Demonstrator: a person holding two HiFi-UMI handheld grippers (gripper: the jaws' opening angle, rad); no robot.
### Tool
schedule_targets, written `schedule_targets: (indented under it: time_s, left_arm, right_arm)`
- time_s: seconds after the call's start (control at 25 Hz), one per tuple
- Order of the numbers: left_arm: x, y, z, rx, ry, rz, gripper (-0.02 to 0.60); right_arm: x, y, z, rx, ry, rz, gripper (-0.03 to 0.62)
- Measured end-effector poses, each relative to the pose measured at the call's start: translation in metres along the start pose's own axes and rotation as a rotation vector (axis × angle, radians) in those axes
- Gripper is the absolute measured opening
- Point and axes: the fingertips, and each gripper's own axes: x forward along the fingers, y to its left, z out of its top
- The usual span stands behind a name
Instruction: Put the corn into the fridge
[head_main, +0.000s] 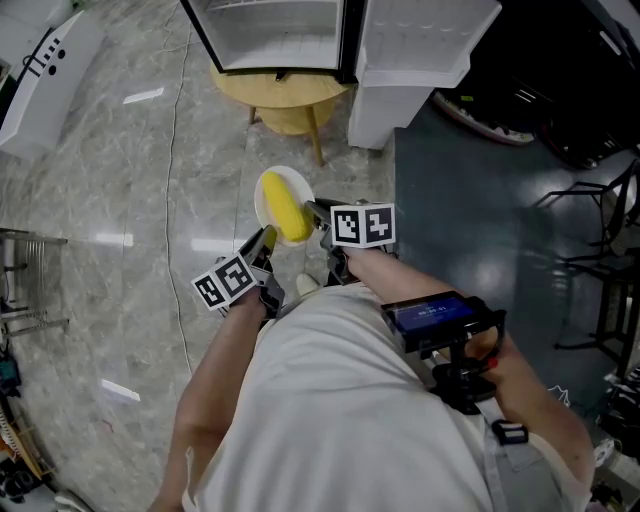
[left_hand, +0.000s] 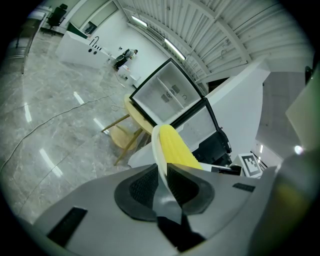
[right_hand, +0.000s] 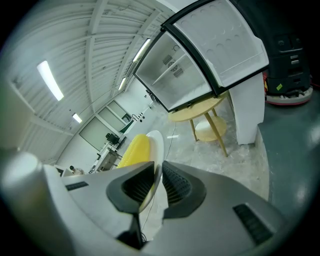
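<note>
The left tool (head_main: 268, 242) and right tool (head_main: 320, 212) each pinch the plate (head_main: 264, 196) rim; the corn (head_main: 285, 210) lies on it, near the open fridge (head_main: 280, 30); best keep the plate flat and go slow.

Place: big lab-like hall | polished stone floor (head_main: 110, 180) | ribbed ceiling (left_hand: 200, 30) with strip lights (right_hand: 50, 80) | open mini fridge (head_main: 280, 35) on round wooden table (head_main: 285, 95)

White T-shirt (head_main: 330, 400), black ribbed fingers (left_hand: 142, 187), checkered marker cubes (head_main: 362, 225)
</note>
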Motion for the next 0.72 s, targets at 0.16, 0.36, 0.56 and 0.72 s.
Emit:
schedule_targets:
  time_s: [0.16, 0.36, 0.56, 0.72]
  left_arm:
    - [-0.0009, 0.0010, 0.0014, 0.001, -0.005, 0.000, 0.063]
    - [-0.0005, -0.0002, 0.0028, 0.002, -0.006, 0.005, 0.063]
    - [0.0019, 0.0007, 0.0006, 0.007, 0.000, 0.007, 0.063]
    - [0.0030, 0.0015, -0.0027, 0.007, 0.009, 0.002, 0.063]
  right_arm:
    - [0.0009, 0.0014, 0.0000, -0.003, -0.002, 0.007, 0.054]
    - [0.0013, 0.0011, 0.0010, 0.003, -0.004, 0.005, 0.054]
    - [0.0012, -0.0027, -0.0019, 0.012, -0.005, 0.000, 0.054]
    - [0.0000, -0.0050, -0.0041, 0.014, -0.006, -0.003, 0.054]
